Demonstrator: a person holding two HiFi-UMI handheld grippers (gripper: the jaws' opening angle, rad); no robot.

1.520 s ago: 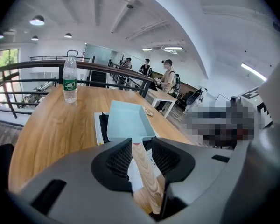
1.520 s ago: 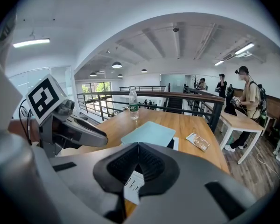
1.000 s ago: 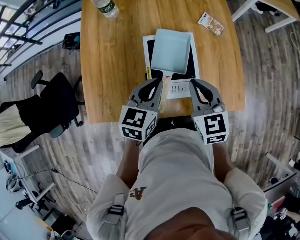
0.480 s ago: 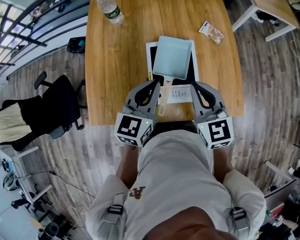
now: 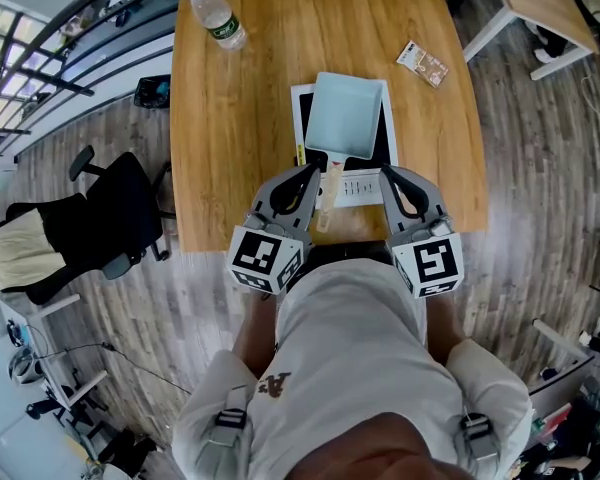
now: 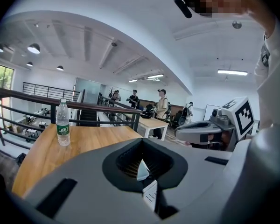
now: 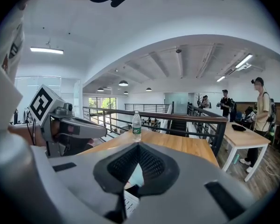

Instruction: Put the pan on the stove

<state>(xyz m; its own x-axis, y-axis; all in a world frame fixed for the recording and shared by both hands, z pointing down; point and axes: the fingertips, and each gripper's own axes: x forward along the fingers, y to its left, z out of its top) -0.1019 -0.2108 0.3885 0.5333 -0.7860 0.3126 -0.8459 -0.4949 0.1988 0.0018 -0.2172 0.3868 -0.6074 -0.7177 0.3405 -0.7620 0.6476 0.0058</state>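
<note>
Seen from your head, a wooden worktop (image 5: 240, 118) fills the upper middle. A black office chair (image 5: 110, 218) stands on the floor at 9 o'clock, off the worktop's left edge.

A white stove (image 5: 363, 190) with a dark glass top lies near the worktop's near edge, straight ahead of you. The pale blue square pan (image 5: 346, 115) sits on its glass. The pan's long axis runs from 12 to 6 o'clock, tipped slightly toward 7. Its wooden handle (image 5: 329, 183) points back at you over the stove's near left corner.

Your left gripper (image 5: 316, 168) and right gripper (image 5: 386, 172) hover over the near edge, either side of that handle. They point toward 12 o'clock. Both pairs of jaws are clenched on nothing.

A water bottle (image 5: 217, 16) stands upright at 11 o'clock, by the far left corner. A small snack packet (image 5: 423, 64) lies flat at 1 o'clock.

Compared with a second ago, both grippers sit a little nearer your body. More of the handle shows between them. The pan rests on the stove as before.
</note>
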